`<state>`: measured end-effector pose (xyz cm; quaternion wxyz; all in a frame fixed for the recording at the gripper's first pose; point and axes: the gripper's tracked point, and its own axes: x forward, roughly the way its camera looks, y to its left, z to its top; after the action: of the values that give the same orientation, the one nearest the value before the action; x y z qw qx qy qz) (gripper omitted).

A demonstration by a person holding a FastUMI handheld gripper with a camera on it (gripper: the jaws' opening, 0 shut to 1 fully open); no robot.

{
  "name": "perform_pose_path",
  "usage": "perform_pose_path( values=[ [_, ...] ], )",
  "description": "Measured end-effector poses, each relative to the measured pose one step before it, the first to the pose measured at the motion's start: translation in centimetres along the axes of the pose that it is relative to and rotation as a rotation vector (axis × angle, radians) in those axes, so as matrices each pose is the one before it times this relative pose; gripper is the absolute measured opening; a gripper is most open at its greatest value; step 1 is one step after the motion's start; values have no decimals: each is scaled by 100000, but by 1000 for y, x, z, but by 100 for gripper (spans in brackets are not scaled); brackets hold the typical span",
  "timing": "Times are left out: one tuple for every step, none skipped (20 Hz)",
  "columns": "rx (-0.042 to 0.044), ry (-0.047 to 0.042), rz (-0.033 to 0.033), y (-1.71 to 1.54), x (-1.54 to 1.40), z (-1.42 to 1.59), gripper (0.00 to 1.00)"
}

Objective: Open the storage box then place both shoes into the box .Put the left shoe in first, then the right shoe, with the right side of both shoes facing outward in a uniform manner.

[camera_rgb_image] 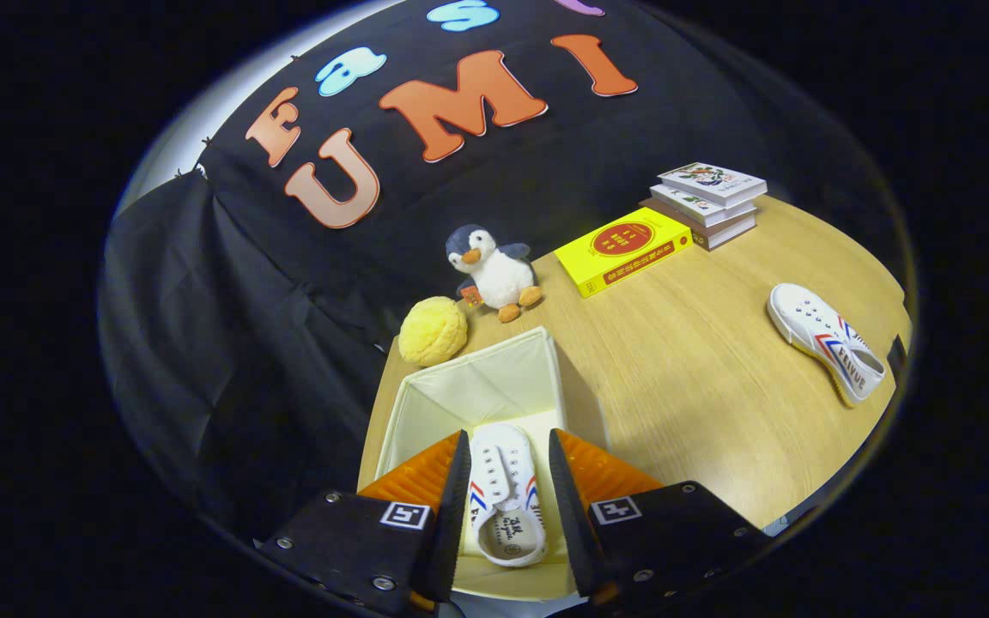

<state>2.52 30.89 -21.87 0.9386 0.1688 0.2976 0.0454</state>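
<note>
your gripper [507,468] hangs over the open storage box [426,412], fingers [453,498] apart w/ a gap each side of the shoe in the box [505,493]; can't tell if they touch it. that shoe: white, red-blue stripes, toe pointing away. box sits at the table [683,386] edge. bare wood to its right, then second shoe [825,342] on its side nr the far-right edge. beyond: yellow ball [432,330], penguin toy [493,270], yellow book [623,249], book stack [707,202].

Well beyond the fingers [507,481], off to their right: brand lettering on side of white shoe [828,342], roughly "FEIYUE", blurred; yellow book [623,250] with red roundel, print too small; square marker tags on both fingers, no letters.
</note>
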Motion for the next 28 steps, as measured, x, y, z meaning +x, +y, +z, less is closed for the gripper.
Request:
perform_pose_path(
  values=[
    [709, -1080, -717, -1291, -580, 750, 56],
    [757, -1699, 176, -1018, -566, 1045, 58],
    [120, -1445, -801, -1279, -359, 518, 58],
    [-609, -799, -1436, -1570, -319, 731, 60],
    [-634, -256, -1849, -1699, -461, 560, 62],
    [-339, -492, -1468, -1634, -237, 644, 65],
    [-377, 145, -1753, -1724, -292, 434, 67],
    [-379, 311, -1860, -1785, -156, 380, 68],
    [-581, 341, -1753, -1896, -142, 417, 69],
    [-1075, 176, -1917, -1815, -60, 318, 74],
    [-1757, -74, -2097, -1941, 96, 370, 77],
    [-2116, 732, -2965, -2085, 125, 134, 82],
    [-1734, 1013, -2425, -2113, 319, -107, 85],
    [-1091, 1146, -2087, -1897, 214, 27, 90],
    [-733, 989, -1777, -1716, 426, 58, 92],
    [-774, 529, -2029, -1733, 322, 118, 96],
    [-1346, 572, -1930, -1741, 434, 69, 98],
    [-1640, 643, -2143, -1601, 565, 4, 98],
    [-1686, 975, -1529, -1325, 590, -200, 99],
    [-1505, 1213, -1384, -1285, 616, -225, 99],
    [-1136, 1229, -1009, -1116, 633, -314, 99],
    [-675, 1265, -957, -948, 619, -314, 99],
    [-463, 1054, -977, -916, 700, -305, 99],
    [-536, 1455, -313, -630, 608, -435, 99],
    [-781, 1742, -145, -452, 706, -549, 99],
    [-1252, 1929, -702, -446, 602, -588, 97],
    [-1150, 1473, 7, -273, 648, -502, 96],
    [-835, 1322, -107, -138, 547, -432, 92]
  ],
)
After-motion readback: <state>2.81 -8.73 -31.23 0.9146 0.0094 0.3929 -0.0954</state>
